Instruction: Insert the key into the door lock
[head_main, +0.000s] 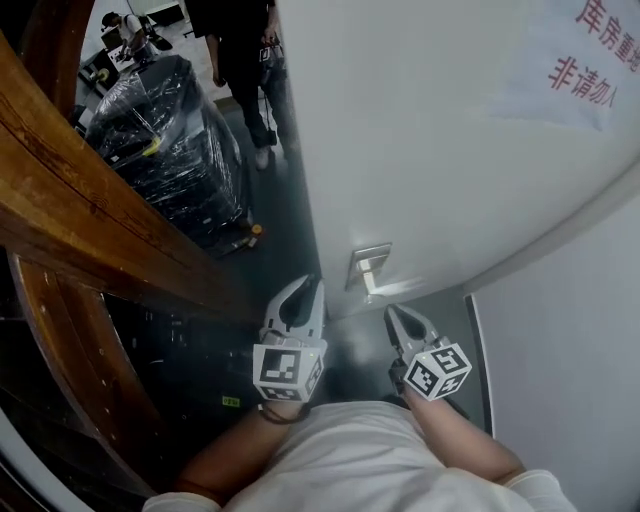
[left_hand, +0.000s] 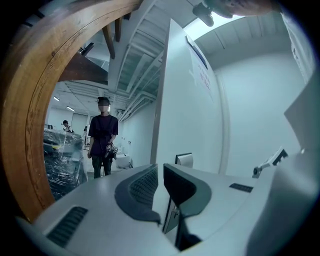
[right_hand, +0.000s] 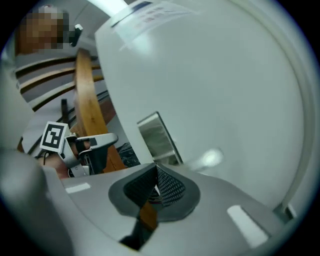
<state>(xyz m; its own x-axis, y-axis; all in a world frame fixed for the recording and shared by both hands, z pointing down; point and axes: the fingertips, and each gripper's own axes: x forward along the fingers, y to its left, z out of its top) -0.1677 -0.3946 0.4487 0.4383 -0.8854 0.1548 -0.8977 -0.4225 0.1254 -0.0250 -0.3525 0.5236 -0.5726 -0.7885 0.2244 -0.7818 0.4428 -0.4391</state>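
While left hand-held gripper closes around door edge, right hand-held gripper pinches key near lock plate.

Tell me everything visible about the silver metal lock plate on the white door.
The silver rectangular metal lock plate is fixed flat on the white door, close to its free edge. It looks like shiny steel. A silver lever handle sticks out from its lower part, washed out by glare in the right gripper view. No keyhole can be made out. Nothing touches it.
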